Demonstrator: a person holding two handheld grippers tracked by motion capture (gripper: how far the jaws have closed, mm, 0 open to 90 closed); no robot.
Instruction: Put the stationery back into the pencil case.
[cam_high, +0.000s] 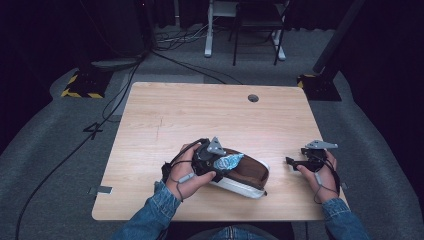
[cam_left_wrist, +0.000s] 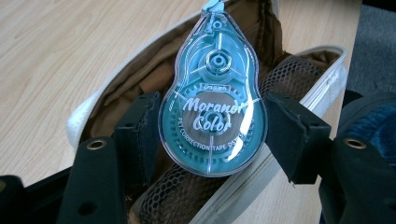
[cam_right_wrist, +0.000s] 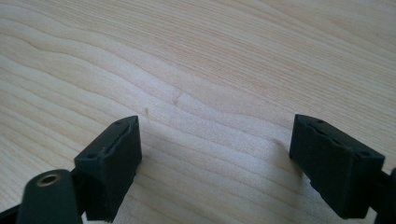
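Right now, the left tool (cam_left_wrist: 212, 128) holds a see-through, blue-green, drop-shaped plastic correction tape (cam_left_wrist: 213, 100). Its two black jaws press on the tape from both sides, so the tool is clamped on the wide, round part. White words on the tape say "Morandi Color". The pointy end of the tape points away from the hand.

The tape sits just above an open pencil case with a white outside and brown inside (cam_left_wrist: 299, 70). Inside the case there is a brown net pocket, right under the tape. I cannot tell if the tape touches the net or not.

In the high view, the pencil case (cam_high: 250, 182) lies on the light wooden desk (cam_high: 200, 110), close to the near edge and near the middle. The left tool (cam_high: 220, 167) is over the left end of the case, and the tape (cam_high: 229, 162) sticks out from it over the case's open top. The left hand (cam_high: 187, 172) wraps around the tool, and a blue jean sleeve (cam_high: 150, 210) covers the arm.

The right tool (cam_high: 292, 162) is well apart from the case, over to the right. The right hand (cam_high: 322, 175) holds it low over the desk. In the right gripper view, its two black jaws stand wide apart with nothing between them, and bare wood (cam_right_wrist: 210, 70) lies under them.
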